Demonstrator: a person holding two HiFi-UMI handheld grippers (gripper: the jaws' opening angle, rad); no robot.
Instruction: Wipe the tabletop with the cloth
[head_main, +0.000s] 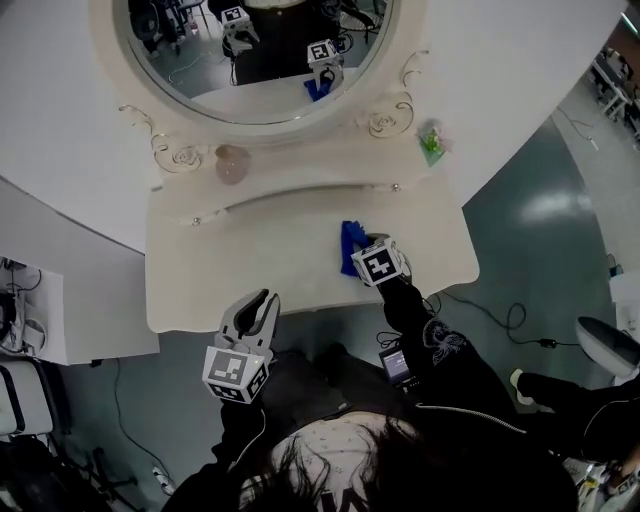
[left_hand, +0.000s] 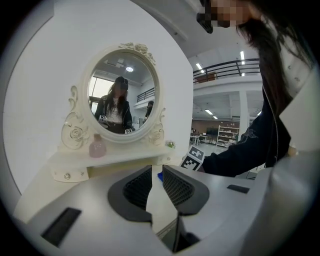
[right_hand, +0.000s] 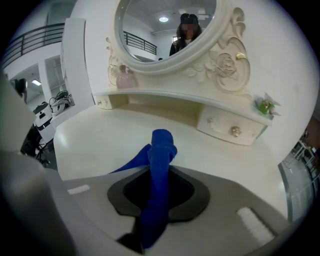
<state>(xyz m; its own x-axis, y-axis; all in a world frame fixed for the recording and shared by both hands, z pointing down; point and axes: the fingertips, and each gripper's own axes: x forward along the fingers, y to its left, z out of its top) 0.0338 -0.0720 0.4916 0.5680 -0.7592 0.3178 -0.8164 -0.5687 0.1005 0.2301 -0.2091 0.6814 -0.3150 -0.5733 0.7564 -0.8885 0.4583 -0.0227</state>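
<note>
Centre-right of the head view, right gripper (head_main: 360, 252) clamped on a bunched, fuzzy blue cloth (head_main: 348, 243) on the glossy cream tabletop (head_main: 230, 255) — left gripper (head_main: 264, 304) lower left, ribbed jaws narrowly apart, empty, oval scroll-framed mirror (head_main: 260, 95) above.

Blue cloth (right_hand: 160, 150), seemingly cream tabletop (right_hand: 95, 140).

One table (head_main: 250, 262) with one mirror (head_main: 255, 95) at its 12 o'clock. On it, one pink bottle (head_main: 231, 164) at 11 o'clock, one green plant (head_main: 432, 142) at 1 o'clock and one blue cloth (head_main: 349, 240) at 4 o'clock. Two grippers: left gripper (head_main: 262, 303) at 7 o'clock, right gripper (head_main: 358, 250) at 4 o'clock. One person (head_main: 450, 400) at 6 o'clock
</note>
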